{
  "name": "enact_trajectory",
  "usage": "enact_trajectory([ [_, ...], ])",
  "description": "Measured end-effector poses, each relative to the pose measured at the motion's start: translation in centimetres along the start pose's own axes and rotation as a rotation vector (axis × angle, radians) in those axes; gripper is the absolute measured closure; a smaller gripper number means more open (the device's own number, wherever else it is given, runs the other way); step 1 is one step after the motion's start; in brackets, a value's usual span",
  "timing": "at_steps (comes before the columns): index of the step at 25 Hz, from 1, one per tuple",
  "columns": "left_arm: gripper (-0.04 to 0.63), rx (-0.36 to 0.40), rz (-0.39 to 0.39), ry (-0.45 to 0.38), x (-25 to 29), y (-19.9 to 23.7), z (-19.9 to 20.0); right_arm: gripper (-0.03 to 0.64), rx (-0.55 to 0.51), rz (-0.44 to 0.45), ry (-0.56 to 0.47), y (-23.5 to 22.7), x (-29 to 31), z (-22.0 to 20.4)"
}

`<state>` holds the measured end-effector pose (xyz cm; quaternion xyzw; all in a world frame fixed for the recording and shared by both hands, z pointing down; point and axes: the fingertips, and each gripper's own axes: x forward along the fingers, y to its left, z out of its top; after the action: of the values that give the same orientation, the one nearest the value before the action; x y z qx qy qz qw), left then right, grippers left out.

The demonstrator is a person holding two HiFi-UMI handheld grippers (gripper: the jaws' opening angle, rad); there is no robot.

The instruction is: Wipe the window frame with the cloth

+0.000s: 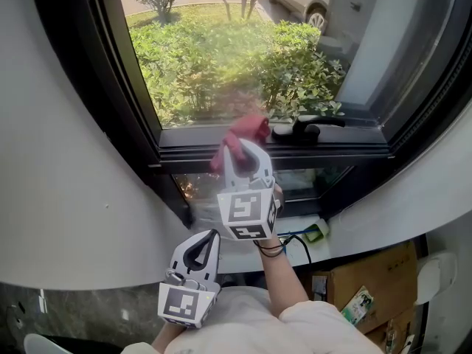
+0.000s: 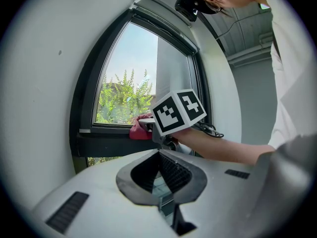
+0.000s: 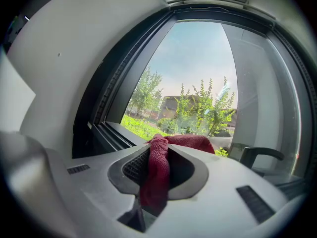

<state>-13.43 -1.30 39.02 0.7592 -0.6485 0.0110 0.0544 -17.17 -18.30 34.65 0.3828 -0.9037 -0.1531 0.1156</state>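
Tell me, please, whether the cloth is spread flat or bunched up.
Bunched up. The right claw is shut on the cloth, squeezing it into a narrow wad, and its free end sits lumped against the frame.

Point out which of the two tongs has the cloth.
The right tongs, up at the window frame, are shut on the red cloth. The left tongs hang lower, shut with nothing between them.
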Motion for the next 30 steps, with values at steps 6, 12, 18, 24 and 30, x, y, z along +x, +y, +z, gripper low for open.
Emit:
enact_trajectory([
  [6,0.587,0.014,0.024,0.036,-0.3,0.4,-0.2,0.535,0.004,-0.012,0.002,-0.5,-0.2,-0.2],
  [12,0.587,0.001,0.015,-0.001,-0.3,-0.1,0.0,0.534,0.013,-0.024,0.004,-1.3,-0.5,-0.6],
  [18,0.588,0.013,0.011,0.022,-0.2,-0.3,-0.2,0.535,0.017,-0.04,0.008,-2.2,-0.8,-1.0],
  [24,0.587,0.005,0.013,0.021,0.1,-0.4,-0.2,0.534,0.022,-0.053,0.007,-3.0,-1.1,-1.4],
  [30,0.588,0.012,0.017,0.032,0.2,-0.3,-0.4,0.534,0.028,-0.065,0.003,-3.8,-1.4,-1.7],
])
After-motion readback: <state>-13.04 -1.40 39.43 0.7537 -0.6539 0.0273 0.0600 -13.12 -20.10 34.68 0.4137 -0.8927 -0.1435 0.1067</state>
